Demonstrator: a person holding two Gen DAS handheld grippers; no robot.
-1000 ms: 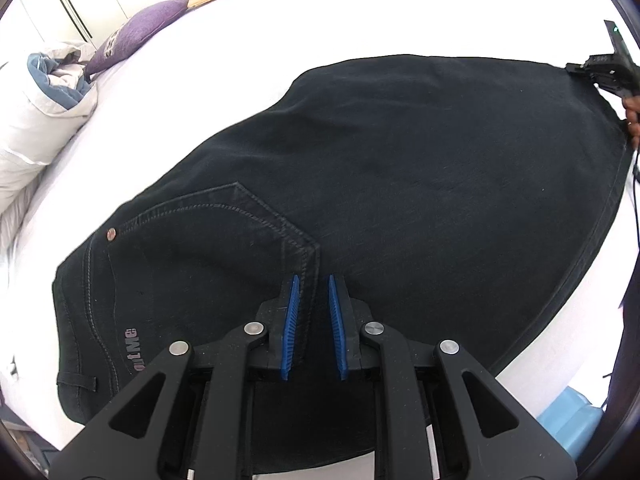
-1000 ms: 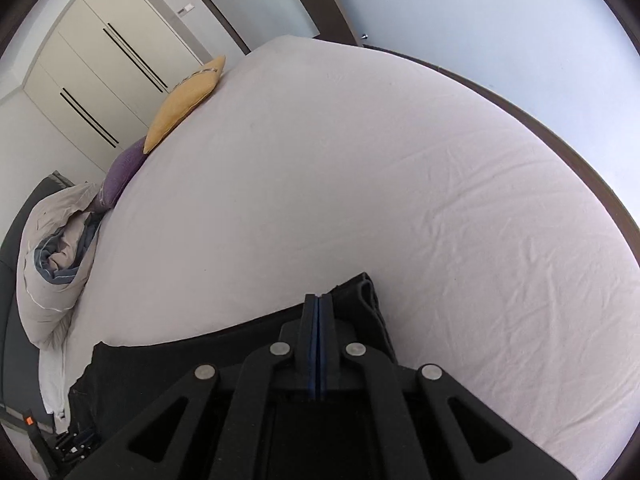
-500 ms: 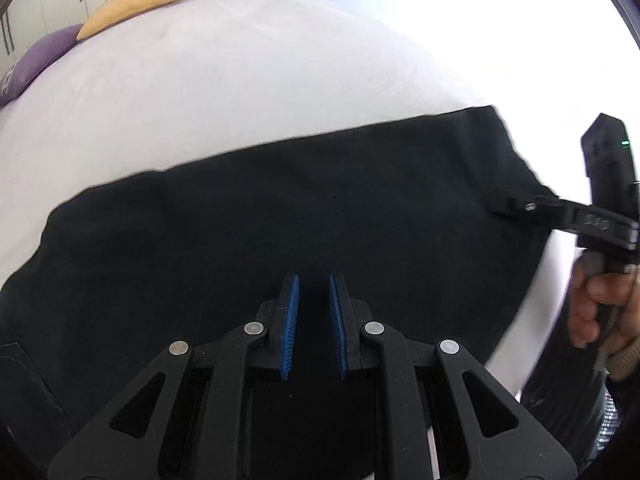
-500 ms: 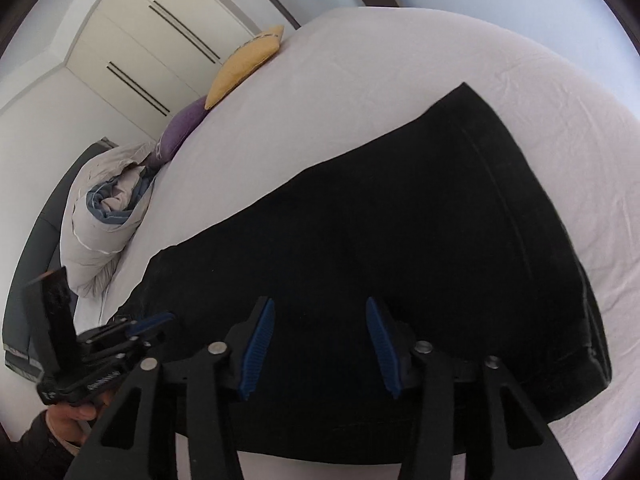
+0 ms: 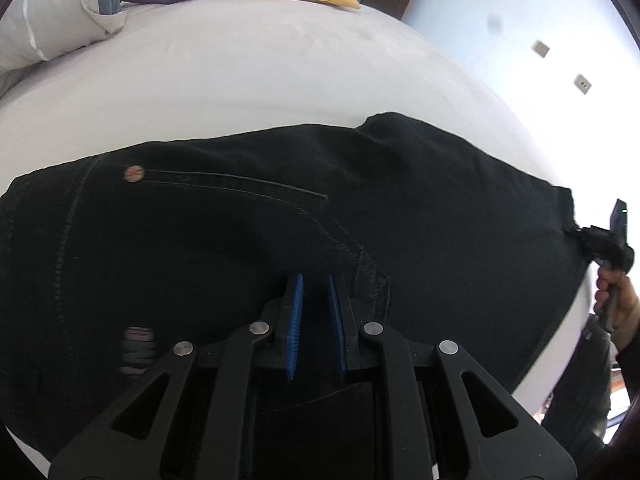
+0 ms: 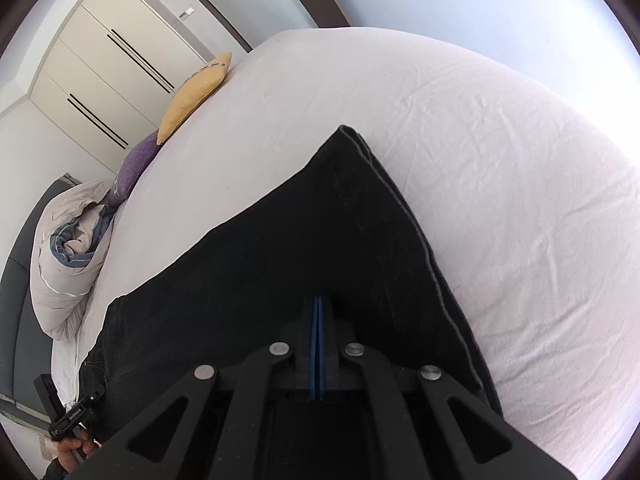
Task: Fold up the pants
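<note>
Pants (image 5: pixel 400 208), black, are spread flat across the bed (image 5: pixel 240 72). The left gripper (image 5: pixel 316 300) is held over the seat area beside the pocket seam, its blue pads a narrow gap apart with dark cloth seen between them; whether the cloth is pinched cannot be told. The right gripper (image 6: pixel 318 312) is closed tight, pads pressed together at the near edge of the leg end, apparently pinching it.
</note>
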